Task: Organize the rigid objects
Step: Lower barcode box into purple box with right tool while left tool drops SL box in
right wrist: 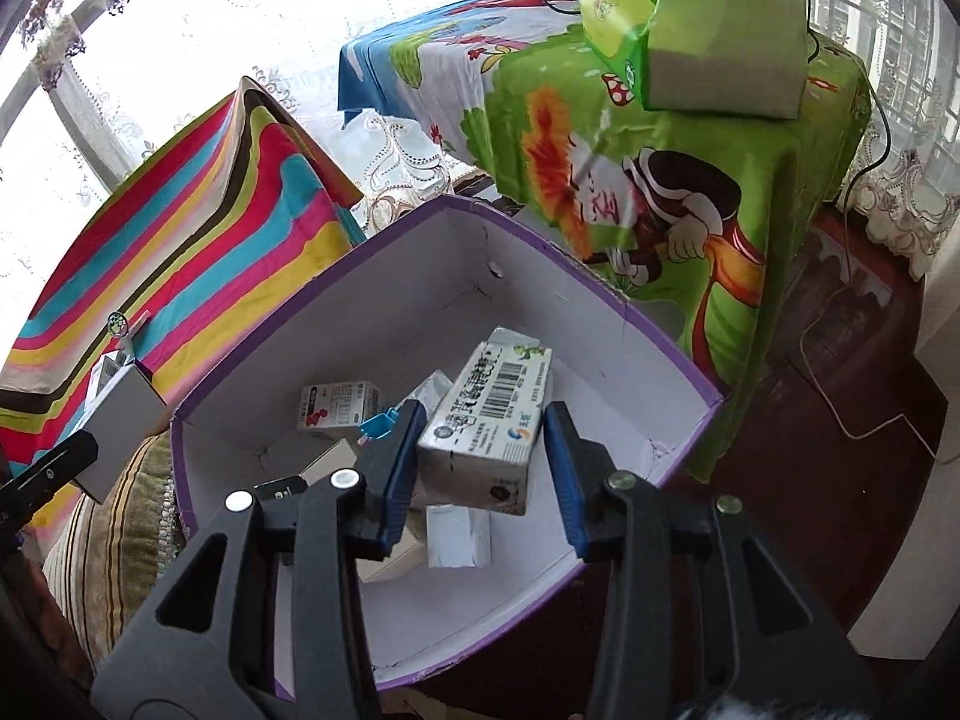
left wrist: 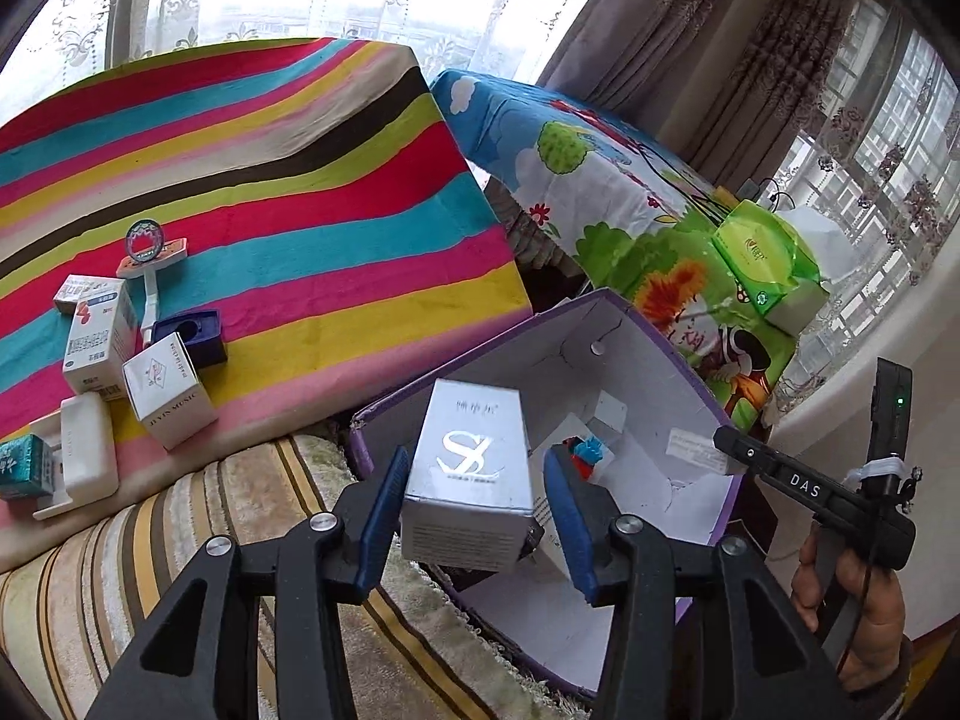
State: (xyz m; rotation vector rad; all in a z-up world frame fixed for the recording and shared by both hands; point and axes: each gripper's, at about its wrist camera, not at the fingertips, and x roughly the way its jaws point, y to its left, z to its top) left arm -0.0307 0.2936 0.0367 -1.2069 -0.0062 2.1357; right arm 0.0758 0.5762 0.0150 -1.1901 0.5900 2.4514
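Note:
A purple-rimmed white cardboard box (left wrist: 654, 360) (right wrist: 600, 312) sits between the striped cloth and the cartoon cloth. My left gripper (left wrist: 471, 510) holds a silver box with an "SL" logo (left wrist: 474, 468) between its blue pads, over the box's near edge. My right gripper (right wrist: 486, 468) stands open over the box, with a white barcode carton (right wrist: 492, 420) between its pads; the right pad is clear of it. A red-and-white medicine box (right wrist: 336, 408) and other small cartons lie inside. Several small boxes (left wrist: 96, 342) remain on the striped cloth.
A striped cloth-covered surface (left wrist: 270, 180) lies to the left. A cartoon-print covered table (left wrist: 630, 192) (right wrist: 690, 180) carries a green tissue pack (left wrist: 762, 252) (right wrist: 690, 18). A striped rug (left wrist: 180, 540) lies below. The right gripper's handle (left wrist: 822, 492) shows in the left wrist view.

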